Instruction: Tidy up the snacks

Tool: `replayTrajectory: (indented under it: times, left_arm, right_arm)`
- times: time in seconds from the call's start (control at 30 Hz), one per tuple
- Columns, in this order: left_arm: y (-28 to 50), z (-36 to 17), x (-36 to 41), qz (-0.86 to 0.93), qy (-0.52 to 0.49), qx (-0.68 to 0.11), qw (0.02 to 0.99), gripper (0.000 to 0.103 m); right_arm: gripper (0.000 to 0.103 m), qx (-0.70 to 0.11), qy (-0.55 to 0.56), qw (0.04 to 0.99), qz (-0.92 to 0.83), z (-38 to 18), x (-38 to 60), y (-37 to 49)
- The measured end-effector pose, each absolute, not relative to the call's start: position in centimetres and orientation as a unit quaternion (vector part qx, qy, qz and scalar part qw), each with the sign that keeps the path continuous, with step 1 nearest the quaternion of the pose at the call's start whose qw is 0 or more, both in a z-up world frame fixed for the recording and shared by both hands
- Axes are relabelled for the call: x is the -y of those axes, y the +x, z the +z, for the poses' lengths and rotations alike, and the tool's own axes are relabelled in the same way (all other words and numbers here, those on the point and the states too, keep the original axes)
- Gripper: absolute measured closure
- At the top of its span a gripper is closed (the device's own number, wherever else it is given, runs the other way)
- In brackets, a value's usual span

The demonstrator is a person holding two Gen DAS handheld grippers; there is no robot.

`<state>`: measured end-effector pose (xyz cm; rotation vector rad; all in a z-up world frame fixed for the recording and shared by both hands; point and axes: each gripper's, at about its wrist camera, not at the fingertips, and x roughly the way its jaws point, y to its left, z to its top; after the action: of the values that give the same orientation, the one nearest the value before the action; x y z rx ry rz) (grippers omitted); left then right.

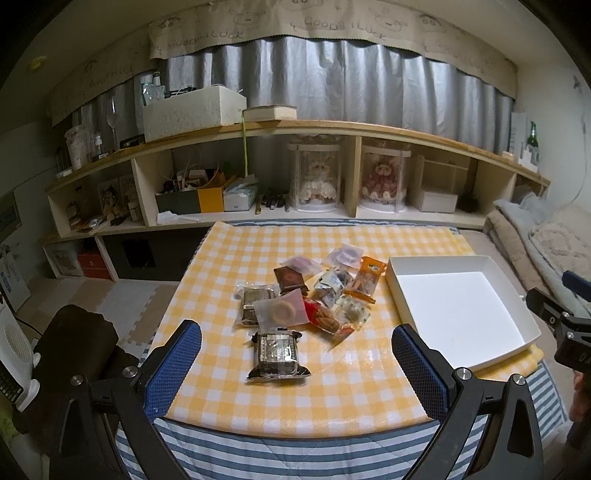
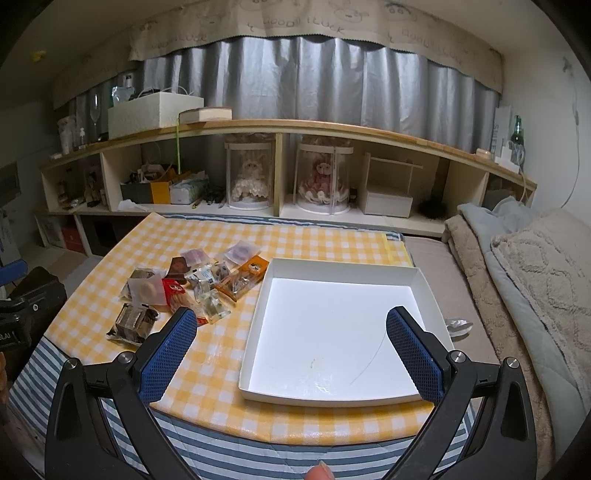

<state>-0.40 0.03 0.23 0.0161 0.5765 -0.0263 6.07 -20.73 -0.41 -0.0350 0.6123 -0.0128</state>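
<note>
From the left wrist, the left gripper hangs above the near edge of the tabletop, jaws spread wide and holding nothing. Between them lies a clear-wrapped dark snack, apart from the snack pile farther back; wrappers overlap and their print is too small to read. The white tray sits right of the pile, its near corner overhanging the checked cloth. The valance reads "GOOD LUCK".

From the right wrist, the right gripper hovers over the tray's bare floor, jaws spread, empty. The pile lies left; one blue pad hides its near edge. A fingertip is cut off at the bottom.
</note>
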Motion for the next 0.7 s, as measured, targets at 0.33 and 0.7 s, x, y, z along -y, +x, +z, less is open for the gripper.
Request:
replayTrajectory:
  times: [0.33,0.7]
  left_arm:
    - [-0.27,0.58,0.11,-0.012,0.008,-0.283,0.959,0.000]
    - [-0.31,0.58,0.15,-0.012,0.007,-0.282,0.959,0.000]
  right_arm:
    - [0.000,-0.300,-0.017,0.954,-0.005,-0.48,20.73,5.97]
    - [0.000,-0.298,-0.017,0.954,-0.005,-0.02,20.67,6.00]
